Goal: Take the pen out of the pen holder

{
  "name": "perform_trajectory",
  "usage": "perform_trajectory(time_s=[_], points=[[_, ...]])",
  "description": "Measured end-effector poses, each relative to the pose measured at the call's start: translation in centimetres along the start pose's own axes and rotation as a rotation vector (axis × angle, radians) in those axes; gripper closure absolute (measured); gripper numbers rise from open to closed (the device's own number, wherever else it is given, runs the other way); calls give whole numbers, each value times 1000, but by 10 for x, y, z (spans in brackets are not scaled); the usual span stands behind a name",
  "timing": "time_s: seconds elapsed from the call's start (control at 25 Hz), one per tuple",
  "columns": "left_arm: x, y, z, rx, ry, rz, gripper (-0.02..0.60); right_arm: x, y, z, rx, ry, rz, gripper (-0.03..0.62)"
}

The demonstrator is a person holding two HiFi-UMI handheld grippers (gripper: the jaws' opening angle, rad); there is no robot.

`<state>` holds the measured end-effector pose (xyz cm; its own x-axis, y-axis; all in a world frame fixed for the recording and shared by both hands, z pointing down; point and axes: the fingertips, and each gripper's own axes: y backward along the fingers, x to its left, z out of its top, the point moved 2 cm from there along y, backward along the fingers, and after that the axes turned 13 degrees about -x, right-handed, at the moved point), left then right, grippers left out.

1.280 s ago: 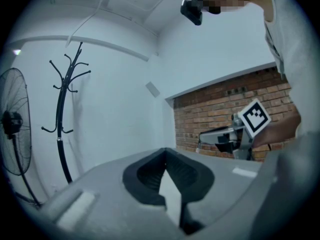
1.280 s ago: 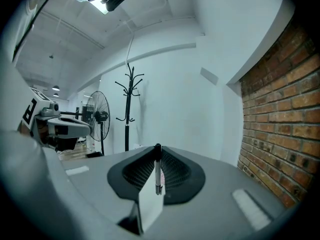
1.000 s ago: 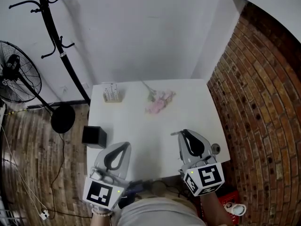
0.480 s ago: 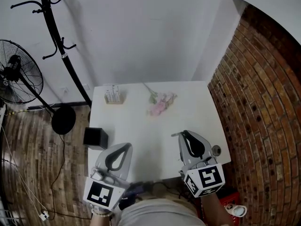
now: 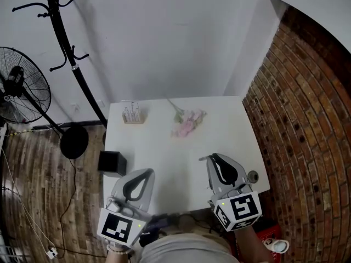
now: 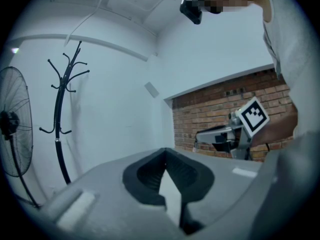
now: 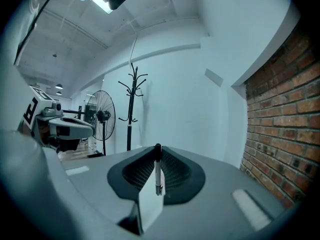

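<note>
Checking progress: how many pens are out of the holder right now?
1: a pen clamped in the right gripper's jaws. Any others in the pen holder are too small to count.

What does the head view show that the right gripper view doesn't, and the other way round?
Only the head view shows the white table, the pen holder near its far left corner, the pink flowers and the black box beside the table. Only the right gripper view plainly shows the pen pinched between the right tool's shut jaws, plus the ceiling. Both show the fan, the coat rack, the brick wall and the left tool.
</note>
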<state>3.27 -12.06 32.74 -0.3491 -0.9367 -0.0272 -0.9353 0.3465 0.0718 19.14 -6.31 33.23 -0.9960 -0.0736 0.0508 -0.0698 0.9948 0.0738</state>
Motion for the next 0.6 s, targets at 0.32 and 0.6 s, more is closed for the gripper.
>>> perform_trajectory(time_s=[0.32, 0.6], points=[[0, -2, -1, 2, 5, -8, 588, 0, -1, -1, 6, 1, -3, 554], [-2, -1, -3, 9, 19, -14, 588, 1, 1, -3, 19, -6, -13, 554]])
